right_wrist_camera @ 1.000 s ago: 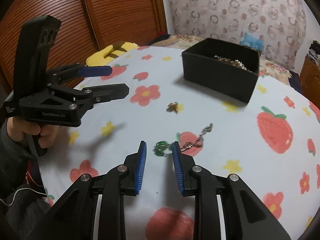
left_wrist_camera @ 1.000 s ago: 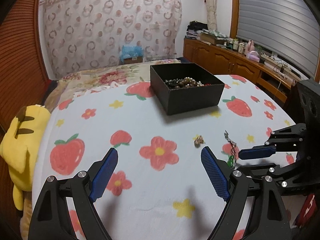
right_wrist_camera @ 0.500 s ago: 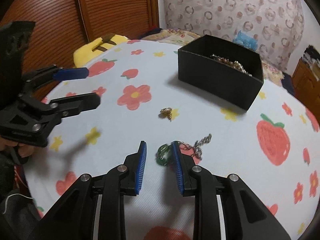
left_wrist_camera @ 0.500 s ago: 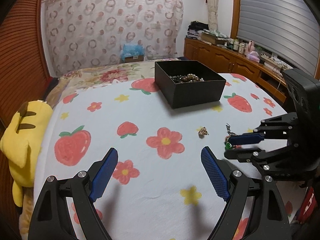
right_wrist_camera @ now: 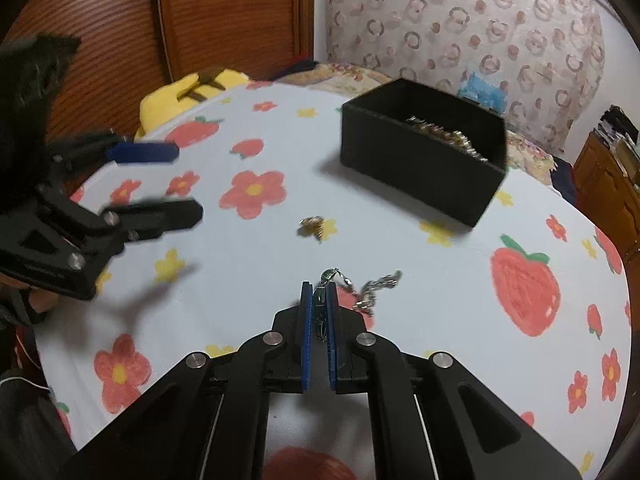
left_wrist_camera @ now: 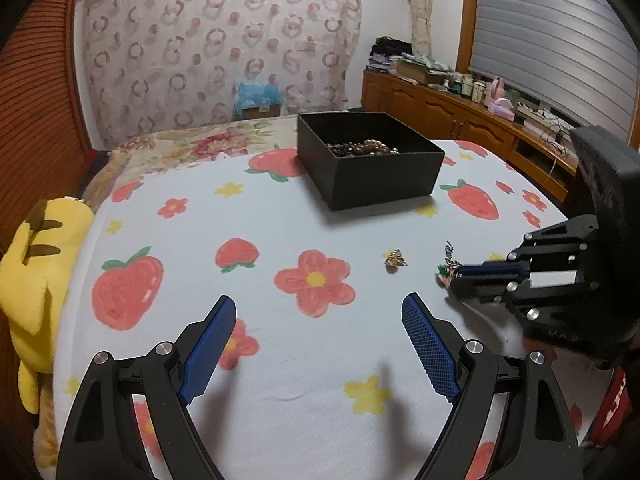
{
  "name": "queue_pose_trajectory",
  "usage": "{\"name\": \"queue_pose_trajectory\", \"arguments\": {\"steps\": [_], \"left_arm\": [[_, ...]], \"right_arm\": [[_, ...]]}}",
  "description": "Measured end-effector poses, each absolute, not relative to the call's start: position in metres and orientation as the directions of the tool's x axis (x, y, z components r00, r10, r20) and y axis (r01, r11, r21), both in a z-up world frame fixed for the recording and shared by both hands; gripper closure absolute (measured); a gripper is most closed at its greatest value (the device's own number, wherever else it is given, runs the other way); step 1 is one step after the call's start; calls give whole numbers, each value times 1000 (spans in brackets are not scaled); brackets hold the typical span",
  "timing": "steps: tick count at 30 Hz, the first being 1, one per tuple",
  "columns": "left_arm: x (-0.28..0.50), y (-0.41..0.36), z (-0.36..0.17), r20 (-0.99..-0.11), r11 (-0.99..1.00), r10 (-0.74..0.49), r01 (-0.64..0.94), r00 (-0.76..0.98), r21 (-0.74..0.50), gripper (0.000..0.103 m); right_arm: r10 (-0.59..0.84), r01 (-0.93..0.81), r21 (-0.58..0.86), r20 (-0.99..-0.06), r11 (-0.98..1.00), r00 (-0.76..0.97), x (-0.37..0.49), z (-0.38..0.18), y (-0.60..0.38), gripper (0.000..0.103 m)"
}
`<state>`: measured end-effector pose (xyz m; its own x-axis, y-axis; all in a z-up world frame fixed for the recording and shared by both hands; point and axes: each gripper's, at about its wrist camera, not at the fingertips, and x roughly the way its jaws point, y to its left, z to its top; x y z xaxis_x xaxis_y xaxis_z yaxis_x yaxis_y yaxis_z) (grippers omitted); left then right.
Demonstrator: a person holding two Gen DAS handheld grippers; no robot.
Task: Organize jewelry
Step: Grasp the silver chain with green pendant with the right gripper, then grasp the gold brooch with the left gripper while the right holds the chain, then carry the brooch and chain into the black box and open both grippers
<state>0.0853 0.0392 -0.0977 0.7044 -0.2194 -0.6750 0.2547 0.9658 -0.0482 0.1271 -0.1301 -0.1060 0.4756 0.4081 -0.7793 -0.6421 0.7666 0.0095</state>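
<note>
- Since a second ago: right gripper [right_wrist_camera: 319, 294] gone from part-open beside the green-stoned silver chain bracelet [right_wrist_camera: 370, 286] to blue pads [right_wrist_camera: 306, 320] clamped on its green end; black jewellery box seen a little farther off in the left wrist view.
- Left gripper [left_wrist_camera: 318, 322]: held wide apart over the cloth, nothing between the blue ribbed pads [left_wrist_camera: 430, 354] (same spread as before).
- Bracelet: green end pinched between the right pads, silver chain trailing to the right across a printed strawberry, resting on the cloth.
- Small gold-coloured jewellery piece [right_wrist_camera: 312, 226]: loose on the cloth, on a yellow star print, between the bracelet and the box, apart from both.
- Open black rectangular cardboard box [left_wrist_camera: 384, 178]: toward the far side of the surface, beads and chains heaped inside [left_wrist_camera: 366, 147].
- Surface: white cloth printed with red strawberries, red flowers and yellow stars [left_wrist_camera: 280, 360], spread over a rounded top; a few soft creases near the left gripper.
- Yellow plush toy with brown stripes [left_wrist_camera: 36, 276]: slumped at the left edge of the cloth.
- Room: ribbed reddish-brown wooden doors [right_wrist_camera: 224, 12] at the left; sheer curtain patterned with pink rings [left_wrist_camera: 216, 48] behind; floral bedding [left_wrist_camera: 192, 148] past the cloth's far edge; low wooden sideboard [left_wrist_camera: 460, 120] crowded with bottles and boxes (details too small to tell) under a grey slatted blind [left_wrist_camera: 552, 20].
</note>
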Motion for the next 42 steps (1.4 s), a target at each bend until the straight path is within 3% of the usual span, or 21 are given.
{"name": "queue_pose_trajectory", "arguments": {"steps": [5, 8, 18, 28, 33, 42], "left_arm": [[95, 27, -98, -680, 958, -246, 280, 691, -62, 23], [102, 18, -99, -692, 952, -259, 298, 674, -67, 38], [122, -16, -107, -724, 932, -289, 356, 626, -64, 61], [138, -30, -114, -738, 927, -300, 368, 604, -76, 75], [143, -30, -117, -748, 930, -301, 357, 592, -91, 89], [142, -26, -105, -717, 930, -313, 353, 623, -100, 96]], "right_arm": [[423, -615, 26, -749, 788, 511, 130, -90, -150, 96], [428, -599, 31, -730, 800, 533, 131, -80, -163, 96], [437, -581, 32, -693, 813, 574, 135, -59, -183, 96], [444, -579, 38, -683, 815, 580, 136, -54, -188, 96], [446, -579, 41, -683, 814, 579, 136, -54, -189, 96], [467, -592, 49, -668, 804, 580, 142, -45, -187, 96]]}}
